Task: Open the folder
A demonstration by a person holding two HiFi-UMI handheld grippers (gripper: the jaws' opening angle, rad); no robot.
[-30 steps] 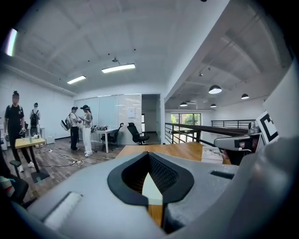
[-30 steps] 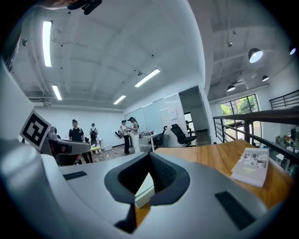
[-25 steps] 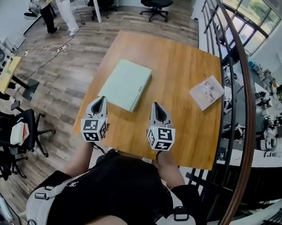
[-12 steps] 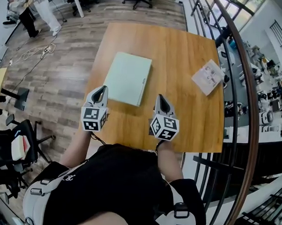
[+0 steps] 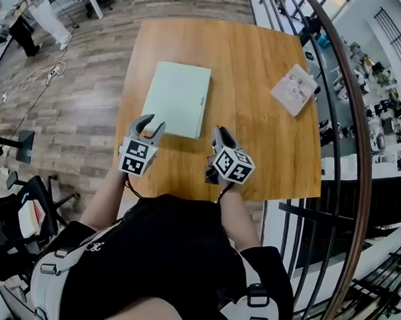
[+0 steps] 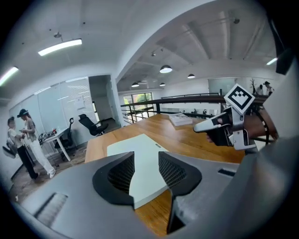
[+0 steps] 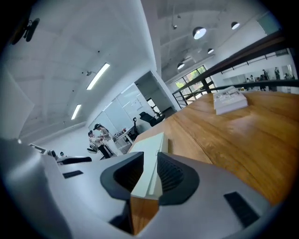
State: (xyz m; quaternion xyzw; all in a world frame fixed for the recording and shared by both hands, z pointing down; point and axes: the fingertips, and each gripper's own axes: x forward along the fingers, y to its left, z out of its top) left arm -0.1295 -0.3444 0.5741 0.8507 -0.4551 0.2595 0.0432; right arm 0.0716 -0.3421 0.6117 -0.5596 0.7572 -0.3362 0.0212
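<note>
A pale green folder [image 5: 176, 98] lies shut and flat on the wooden table [image 5: 257, 72], left of the middle. My left gripper [image 5: 147, 125] hovers just short of the folder's near left corner. Its jaws are opening, with a clear gap and nothing between them. My right gripper [image 5: 219, 132] sits by the near right corner, its jaws opening more narrowly and also empty. In the left gripper view the folder [image 6: 135, 144] lies beyond the left gripper [image 6: 146, 155], with the right gripper [image 6: 198, 128] at the right. In the right gripper view the folder's edge [image 7: 150, 144] shows past the right gripper [image 7: 150, 159].
A white booklet [image 5: 294, 89] lies near the table's far right edge, and appears as the booklet [image 7: 230, 100] in the right gripper view. A dark railing [image 5: 336, 95] runs along the right. Office chairs [image 5: 26, 208] and people [image 5: 34, 9] are on the floor at left.
Both grippers have sunk towards the table's near edge and rolled. Their jaws, shut before, now stand parted, the left wider than the right.
</note>
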